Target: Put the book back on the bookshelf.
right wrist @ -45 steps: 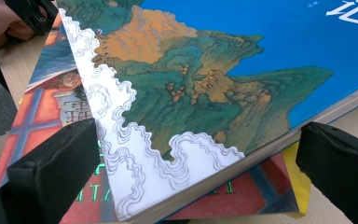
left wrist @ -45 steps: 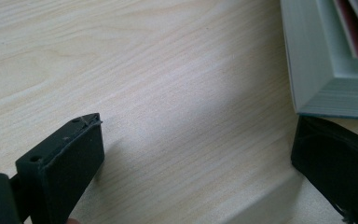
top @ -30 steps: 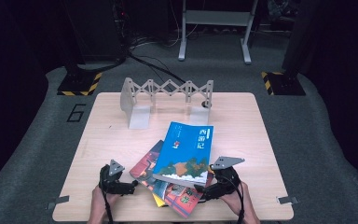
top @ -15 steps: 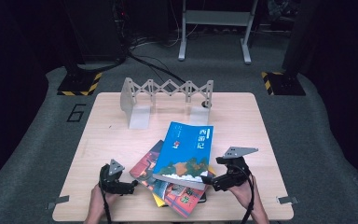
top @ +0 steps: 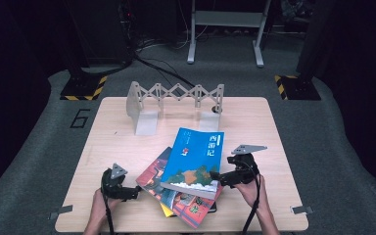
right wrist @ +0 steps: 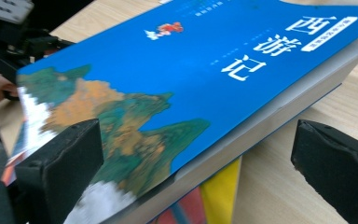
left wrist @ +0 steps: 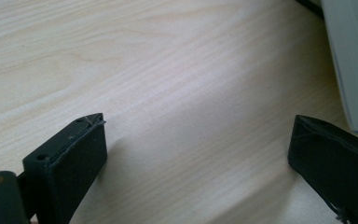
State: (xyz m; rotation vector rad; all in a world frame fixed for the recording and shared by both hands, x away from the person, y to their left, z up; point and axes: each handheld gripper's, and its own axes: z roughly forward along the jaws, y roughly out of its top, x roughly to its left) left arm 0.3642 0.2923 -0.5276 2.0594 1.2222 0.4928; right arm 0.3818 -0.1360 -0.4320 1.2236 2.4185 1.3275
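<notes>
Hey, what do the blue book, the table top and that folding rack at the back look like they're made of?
Blue book: paper, with a smooth, probably coated cover; a thick white page block shows at its edge.
Table top: pale wood or wood-look laminate, matte, with visible grain lines.
Folding rack: likely grey metal, judging by its thin flat bars and dull sheen.

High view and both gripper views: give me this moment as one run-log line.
left claw: open, low over table | right claw: open, jaws straddling blue book edge | blue book: topmost of stack | bookend rack: holds no book
</notes>
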